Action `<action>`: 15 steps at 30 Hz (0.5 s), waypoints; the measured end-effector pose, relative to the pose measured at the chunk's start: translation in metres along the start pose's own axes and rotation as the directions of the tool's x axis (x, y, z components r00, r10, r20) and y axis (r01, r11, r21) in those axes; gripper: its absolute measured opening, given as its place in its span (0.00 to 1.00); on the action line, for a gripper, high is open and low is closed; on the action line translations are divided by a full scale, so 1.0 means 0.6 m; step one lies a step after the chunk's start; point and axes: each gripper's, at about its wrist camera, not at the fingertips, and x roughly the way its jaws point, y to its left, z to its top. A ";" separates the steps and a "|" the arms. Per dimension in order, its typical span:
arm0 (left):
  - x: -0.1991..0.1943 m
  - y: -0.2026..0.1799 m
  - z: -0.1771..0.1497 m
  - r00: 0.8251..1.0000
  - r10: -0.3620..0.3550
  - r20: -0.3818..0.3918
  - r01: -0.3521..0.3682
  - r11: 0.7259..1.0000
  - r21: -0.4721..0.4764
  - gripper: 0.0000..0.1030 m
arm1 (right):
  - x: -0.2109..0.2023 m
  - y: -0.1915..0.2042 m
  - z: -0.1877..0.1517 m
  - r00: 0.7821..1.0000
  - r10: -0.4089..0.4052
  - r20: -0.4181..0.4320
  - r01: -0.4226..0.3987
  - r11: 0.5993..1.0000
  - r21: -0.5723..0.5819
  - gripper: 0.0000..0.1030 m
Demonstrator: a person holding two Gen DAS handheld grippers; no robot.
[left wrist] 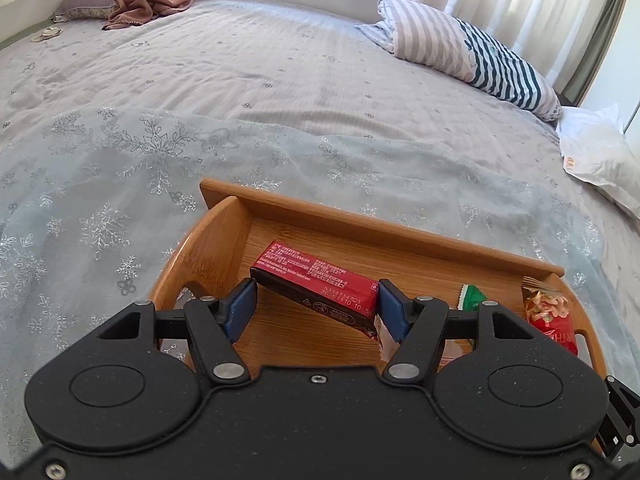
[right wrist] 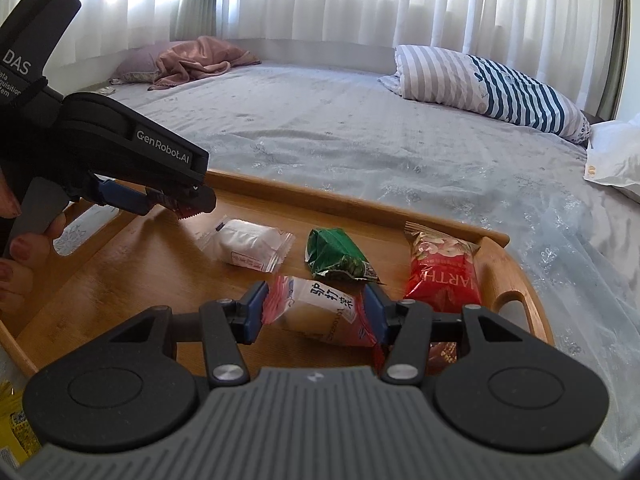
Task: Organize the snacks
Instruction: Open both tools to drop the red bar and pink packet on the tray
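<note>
Left wrist view: the left gripper (left wrist: pixel 316 306) is clamped on a dark red bar-shaped packet (left wrist: pixel 316 284), which spans the gap from one blue pad to the other. It hangs above the floor of the wooden tray (left wrist: pixel 376 228), so this snack is carried but not yet laid down. Beyond the right-hand finger a green packet (left wrist: pixel 472 298) and a red bag (left wrist: pixel 550 316) already lie in the tray.

Right wrist view: the right gripper (right wrist: pixel 316 310) grips a pale packet with red ends (right wrist: pixel 320 308) between its pads, low over the tray. Ahead of the fingers lie a white wrapped snack (right wrist: pixel 248 246), the green packet and, to the right, the red bag. Three snacks appear placed; two are still in hand. Something yellow (right wrist: pixel 14 428) shows outside the tray, perhaps left to collect.
</note>
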 end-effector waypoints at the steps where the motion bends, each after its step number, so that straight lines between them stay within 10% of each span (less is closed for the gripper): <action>1: 0.001 -0.002 0.000 1.000 0.003 0.001 -0.003 1.000 0.002 0.61 | 0.001 -0.001 0.001 1.000 0.001 -0.002 -0.001 1.000 0.003 0.54; 15: 0.001 -0.012 -0.005 1.000 0.007 0.003 -0.007 1.000 0.023 0.74 | 0.011 -0.006 0.004 1.000 0.023 -0.008 -0.022 0.999 0.038 0.65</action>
